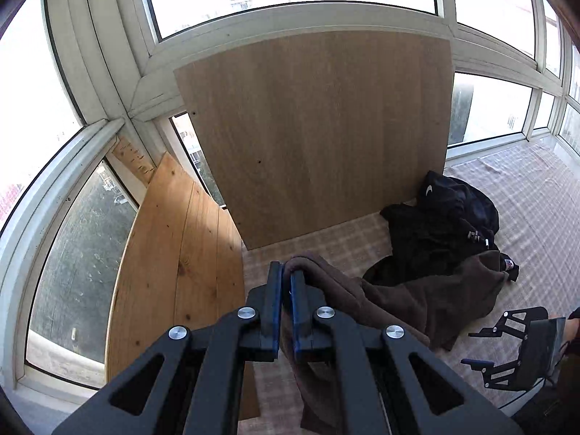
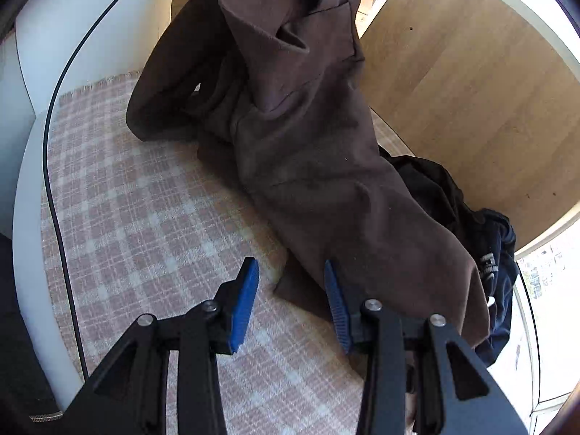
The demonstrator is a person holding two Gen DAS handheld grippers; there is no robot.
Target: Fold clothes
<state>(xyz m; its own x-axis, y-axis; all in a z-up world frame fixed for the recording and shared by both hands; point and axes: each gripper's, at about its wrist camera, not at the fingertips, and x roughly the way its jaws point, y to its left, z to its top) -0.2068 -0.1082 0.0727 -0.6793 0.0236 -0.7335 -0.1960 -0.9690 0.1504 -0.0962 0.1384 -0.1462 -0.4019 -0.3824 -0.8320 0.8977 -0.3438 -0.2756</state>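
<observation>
A brown fleece garment lies partly on the checked blanket and is lifted at one end. My left gripper is shut on a fold of the brown garment and holds it above the blanket. In the right wrist view the brown garment hangs from the top of the frame down to the blanket. My right gripper is open, low over the blanket, with the garment's lower corner between its blue pads. The right gripper also shows in the left wrist view.
A pile of black and dark blue clothes lies behind the brown garment, also in the right wrist view. A wooden board leans against the windows. A plank lies at left. A black cable runs along the blanket's left edge.
</observation>
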